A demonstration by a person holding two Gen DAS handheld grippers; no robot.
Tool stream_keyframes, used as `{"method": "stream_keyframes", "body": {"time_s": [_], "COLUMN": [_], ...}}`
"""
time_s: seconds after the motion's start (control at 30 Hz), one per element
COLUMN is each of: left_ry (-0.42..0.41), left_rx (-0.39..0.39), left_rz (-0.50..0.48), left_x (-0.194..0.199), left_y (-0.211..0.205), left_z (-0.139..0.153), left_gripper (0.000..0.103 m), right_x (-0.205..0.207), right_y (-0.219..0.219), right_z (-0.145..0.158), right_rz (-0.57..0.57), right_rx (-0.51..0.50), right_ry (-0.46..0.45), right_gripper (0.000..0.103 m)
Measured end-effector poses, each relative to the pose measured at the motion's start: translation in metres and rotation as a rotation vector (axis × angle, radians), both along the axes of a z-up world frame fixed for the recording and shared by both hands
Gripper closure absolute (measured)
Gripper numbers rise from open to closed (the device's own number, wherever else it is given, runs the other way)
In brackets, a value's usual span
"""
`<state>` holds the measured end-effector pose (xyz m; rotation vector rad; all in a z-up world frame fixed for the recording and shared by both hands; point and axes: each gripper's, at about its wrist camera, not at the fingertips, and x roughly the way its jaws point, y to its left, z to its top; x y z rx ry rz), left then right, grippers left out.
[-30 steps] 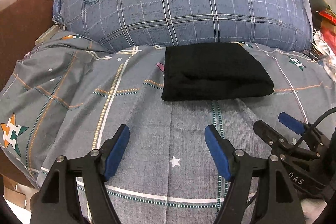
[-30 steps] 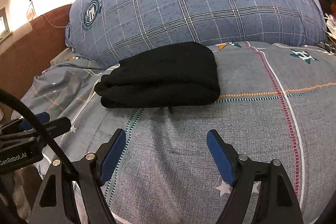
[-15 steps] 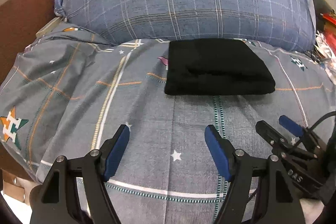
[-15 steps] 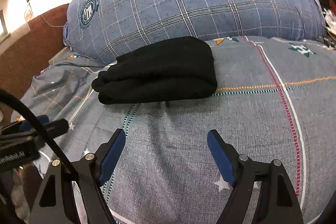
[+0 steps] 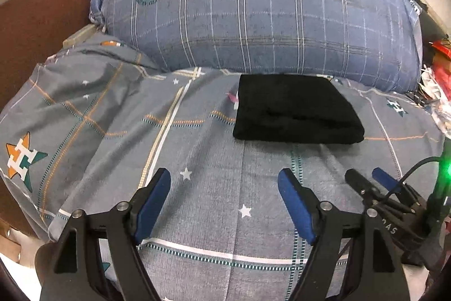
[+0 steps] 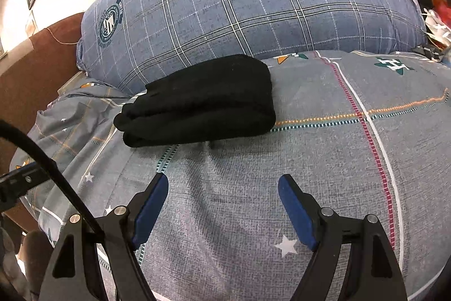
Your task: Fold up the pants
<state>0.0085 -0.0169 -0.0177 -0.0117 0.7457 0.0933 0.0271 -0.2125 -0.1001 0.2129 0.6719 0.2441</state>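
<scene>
the left tool [image 5: 224,182] points down at the bed, and its two blue pads are wide apart with only bed cover between them. its jaws have just been opening a bit more, and nothing is in them. the right tool [image 6: 222,188] points down too, released, with its blue pads far apart and nothing held. in the left view the right tool [image 5: 369,179] sits low at the right side, near the left one. the black pants [image 5: 296,109] are folded into a thick, neat block. they lie flat on the grey bed cover [image 5: 197,148], just in front of the big blue checked pillow [image 5: 253,19]. both tools are apart from the pants, on the near side. a black cable [image 6: 50,168] crosses the left side of the right view. a brown headboard [image 5: 42,4] stands behind the bed on the left. nothing lies between the tools and the pants.
</scene>
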Motion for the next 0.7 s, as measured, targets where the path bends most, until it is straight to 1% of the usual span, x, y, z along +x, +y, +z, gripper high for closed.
{"method": "stream_keyframes", "body": {"time_s": [0.13, 0.3, 0.7], "left_ry": [0.008, 0.029, 0.051], "left_rx": [-0.009, -0.013, -0.014], "left_rz": [-0.006, -0.010, -0.014], "left_x": [0.001, 0.003, 0.007], "left_y": [-0.002, -0.003, -0.002], "left_z": [-0.001, -0.006, -0.013], "left_gripper": [0.025, 0.025, 0.025], "right_x": [-0.002, 0.000, 0.000], "right_y": [0.000, -0.001, 0.004], "right_z": [0.002, 0.000, 0.000], "right_rz": [0.003, 0.006, 0.012], "right_rx": [-0.006, 0.000, -0.012], "right_ry": [-0.010, 0.003, -0.001], "right_gripper": [0.018, 0.018, 0.018]}}
